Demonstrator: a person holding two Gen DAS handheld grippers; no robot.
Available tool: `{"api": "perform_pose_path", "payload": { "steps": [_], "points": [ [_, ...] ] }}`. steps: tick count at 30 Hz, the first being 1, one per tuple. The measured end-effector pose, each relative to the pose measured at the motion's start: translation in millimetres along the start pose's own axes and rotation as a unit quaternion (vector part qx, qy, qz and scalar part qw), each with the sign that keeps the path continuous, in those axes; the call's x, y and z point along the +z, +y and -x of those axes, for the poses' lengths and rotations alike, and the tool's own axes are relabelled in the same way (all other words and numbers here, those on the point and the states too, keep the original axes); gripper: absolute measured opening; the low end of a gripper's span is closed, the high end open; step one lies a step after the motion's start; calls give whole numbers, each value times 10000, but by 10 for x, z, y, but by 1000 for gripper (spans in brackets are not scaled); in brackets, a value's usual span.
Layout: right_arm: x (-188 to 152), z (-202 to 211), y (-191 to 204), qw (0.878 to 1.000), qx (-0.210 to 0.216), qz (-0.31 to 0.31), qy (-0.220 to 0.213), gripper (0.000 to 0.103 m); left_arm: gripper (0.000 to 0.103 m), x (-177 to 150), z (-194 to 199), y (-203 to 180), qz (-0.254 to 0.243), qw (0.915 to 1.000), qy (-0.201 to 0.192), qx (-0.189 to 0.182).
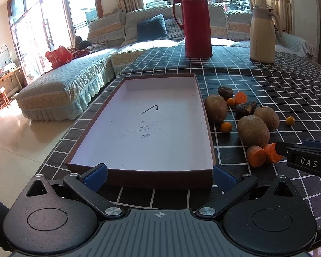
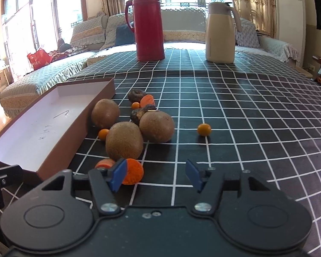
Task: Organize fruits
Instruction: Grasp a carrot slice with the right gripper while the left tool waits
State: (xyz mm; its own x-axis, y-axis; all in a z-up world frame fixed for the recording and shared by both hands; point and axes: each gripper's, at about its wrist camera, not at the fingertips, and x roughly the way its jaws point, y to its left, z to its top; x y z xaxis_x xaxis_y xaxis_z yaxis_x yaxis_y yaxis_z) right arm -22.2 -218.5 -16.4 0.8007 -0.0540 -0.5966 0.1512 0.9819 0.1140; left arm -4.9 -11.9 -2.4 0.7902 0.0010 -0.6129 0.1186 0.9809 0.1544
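A shallow brown box (image 1: 139,177) with a white inside lies on the checked tablecloth; it also shows in the right wrist view (image 2: 60,141). My left gripper (image 1: 159,176) is open, its blue pads at the box's near wall. To the box's right lie three kiwis (image 1: 253,131) (image 2: 124,141), dark dried fruits (image 1: 245,108), small orange fruits (image 2: 204,129) and carrot pieces (image 1: 255,156) (image 2: 132,171). My right gripper (image 2: 156,174) is open and empty, its left pad just in front of a carrot piece. It shows at the right edge of the left wrist view (image 1: 306,158).
A red thermos (image 1: 195,19) (image 2: 148,21) and a cream jug (image 1: 263,35) (image 2: 220,32) stand at the table's far side. A sofa and windows lie beyond. The table's left edge runs close beside the box.
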Motion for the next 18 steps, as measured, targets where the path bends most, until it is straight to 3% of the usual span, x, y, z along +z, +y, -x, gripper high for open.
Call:
{"api": "perform_pose_path", "payload": {
  "steps": [7,10,16,18],
  "points": [
    [19,-39,94,9997,222,69,38,58,103,1,-69,52,167,9994,239,-170],
    [29,-128,106,9996,236,35,158,50,103,-11,-68,39,139,9994,241,-226],
    [26,-141,104,9991,373,-39,205,46,103,-21,-60,15,48,9993,248,-273],
    [14,-142,130,9984,464,23,316,37,103,-25,-63,25,59,9991,254,-330]
  ]
}}
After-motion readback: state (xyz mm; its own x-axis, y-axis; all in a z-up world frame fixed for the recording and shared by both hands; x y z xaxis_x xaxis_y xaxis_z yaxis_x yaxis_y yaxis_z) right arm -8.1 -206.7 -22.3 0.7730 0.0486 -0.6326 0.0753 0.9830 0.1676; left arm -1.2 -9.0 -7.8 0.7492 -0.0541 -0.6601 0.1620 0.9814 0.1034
